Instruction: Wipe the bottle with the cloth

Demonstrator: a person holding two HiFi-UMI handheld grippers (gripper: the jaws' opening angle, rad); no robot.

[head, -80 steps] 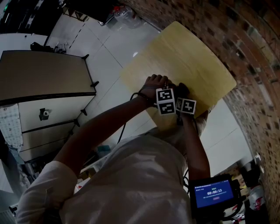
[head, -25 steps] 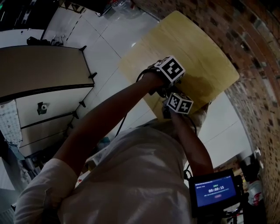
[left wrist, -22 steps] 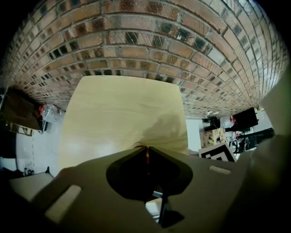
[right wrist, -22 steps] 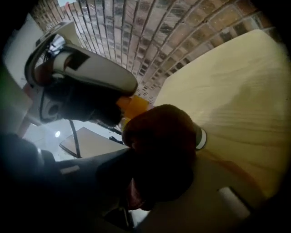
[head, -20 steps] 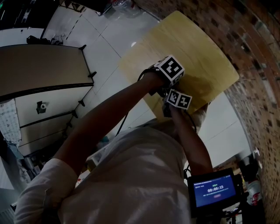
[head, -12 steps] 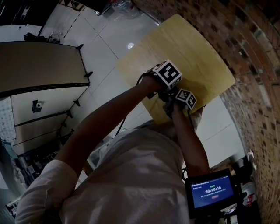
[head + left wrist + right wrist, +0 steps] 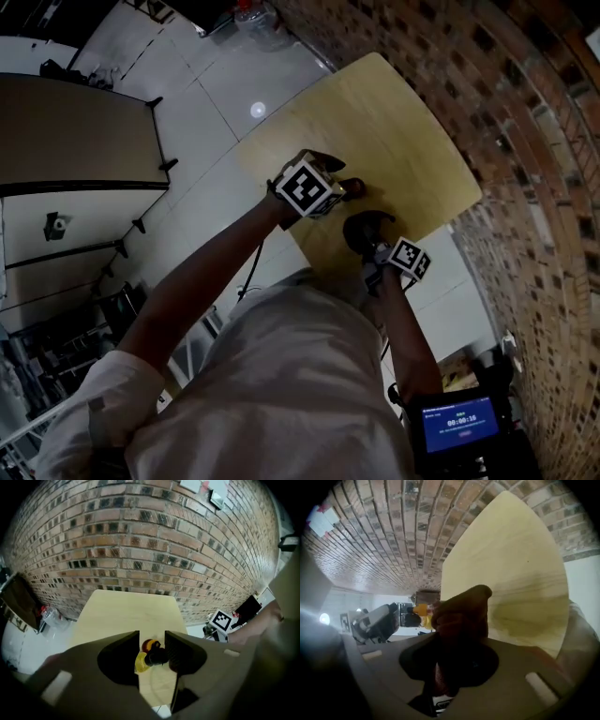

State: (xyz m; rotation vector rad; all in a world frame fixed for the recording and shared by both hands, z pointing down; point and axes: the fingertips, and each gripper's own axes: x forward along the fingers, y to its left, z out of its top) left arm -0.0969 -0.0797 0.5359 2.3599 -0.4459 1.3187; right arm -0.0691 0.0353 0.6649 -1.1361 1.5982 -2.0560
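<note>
The bottle (image 7: 149,654), small with yellow, red and black parts, rests on the pale wooden table (image 7: 126,611). Whether it stands or lies I cannot tell. My left gripper (image 7: 152,637) hangs above it; its jaws have just been opening and stand apart, clear of the bottle. In the head view the left gripper (image 7: 336,190) sits just left of the bottle (image 7: 354,187). My right gripper (image 7: 380,246) is shut on a dark brown cloth (image 7: 364,228), bunched up in front of the right gripper (image 7: 455,641). The cloth (image 7: 461,616) hides those jaws, and the bottle (image 7: 421,610) shows beyond it.
A brick wall (image 7: 525,112) runs along the table's far side. White tiled floor (image 7: 216,94) lies to the left, with a large brown cabinet top (image 7: 75,131) beyond. A small screen with a timer (image 7: 459,422) sits at the bottom right.
The left gripper has let go of the bottle, opened and lifted back from it. The right gripper with the cloth has drawn away toward the table's near edge, so the two cubes are apart.
</note>
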